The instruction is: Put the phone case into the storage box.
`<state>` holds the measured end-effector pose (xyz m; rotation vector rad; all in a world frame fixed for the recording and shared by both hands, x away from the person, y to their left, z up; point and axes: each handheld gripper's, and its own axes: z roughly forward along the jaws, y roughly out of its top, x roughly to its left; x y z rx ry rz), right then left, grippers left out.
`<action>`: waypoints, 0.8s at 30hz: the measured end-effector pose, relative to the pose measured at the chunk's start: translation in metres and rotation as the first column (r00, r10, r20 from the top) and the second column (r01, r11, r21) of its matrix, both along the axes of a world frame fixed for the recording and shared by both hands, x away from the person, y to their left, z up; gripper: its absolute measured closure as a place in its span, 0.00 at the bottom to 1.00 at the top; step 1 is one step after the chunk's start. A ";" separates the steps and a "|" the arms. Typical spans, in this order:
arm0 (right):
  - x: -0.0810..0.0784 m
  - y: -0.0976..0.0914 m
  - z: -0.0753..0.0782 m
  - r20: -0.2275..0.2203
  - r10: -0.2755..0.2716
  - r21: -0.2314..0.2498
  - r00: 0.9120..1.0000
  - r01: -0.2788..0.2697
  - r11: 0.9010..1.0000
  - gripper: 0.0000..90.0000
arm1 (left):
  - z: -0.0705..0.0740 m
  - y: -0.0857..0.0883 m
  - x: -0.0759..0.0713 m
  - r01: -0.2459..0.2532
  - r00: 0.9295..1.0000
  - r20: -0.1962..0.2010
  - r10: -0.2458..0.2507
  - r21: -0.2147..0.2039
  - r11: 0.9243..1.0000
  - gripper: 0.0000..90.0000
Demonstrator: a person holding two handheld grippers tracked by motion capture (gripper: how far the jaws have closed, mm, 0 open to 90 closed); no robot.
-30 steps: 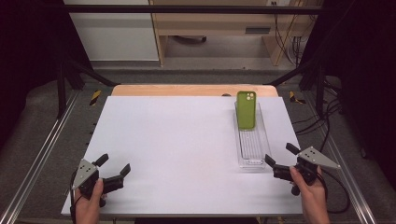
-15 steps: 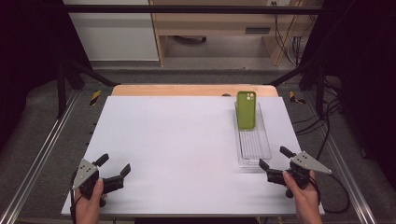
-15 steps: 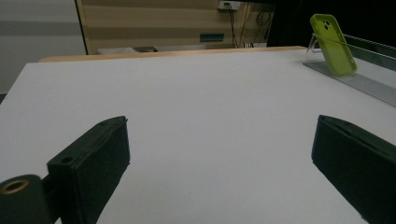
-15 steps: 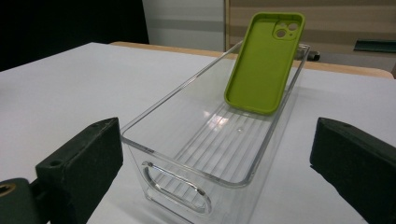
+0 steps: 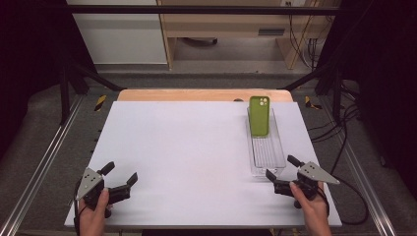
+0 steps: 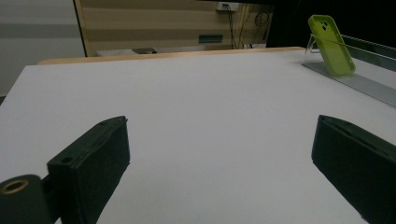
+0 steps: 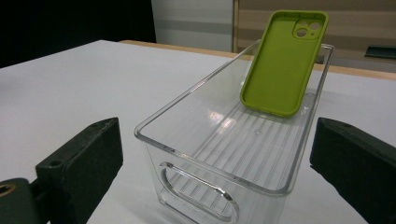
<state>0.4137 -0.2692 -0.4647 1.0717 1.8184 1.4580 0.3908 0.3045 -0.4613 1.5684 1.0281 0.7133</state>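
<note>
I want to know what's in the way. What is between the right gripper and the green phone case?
In the right gripper view, the near end wall of the clear plastic bin and its bare ribbed floor lie between the right gripper and the green phone case.

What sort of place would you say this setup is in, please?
Probably a lab recording station: a white table inside a black metal frame, loose cables behind, and a green phone case in a clear plastic bin.

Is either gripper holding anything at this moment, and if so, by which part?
Nothing is held. The left gripper is open over bare table. The right gripper is open just short of the clear bin's near end, with the green phone case untouched inside.
</note>
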 end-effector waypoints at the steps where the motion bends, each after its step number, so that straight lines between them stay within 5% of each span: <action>1: 0.000 0.001 0.000 0.003 0.002 0.001 1.000 -0.002 1.000 0.03 | 0.000 0.000 0.000 0.001 1.000 0.002 -0.001 0.001 1.000 0.04; 24: 0.008 0.015 0.000 0.105 -0.005 -0.022 0.994 0.007 1.000 0.03 | 0.003 -0.001 -0.002 0.024 0.998 0.059 -0.023 -0.012 1.000 0.04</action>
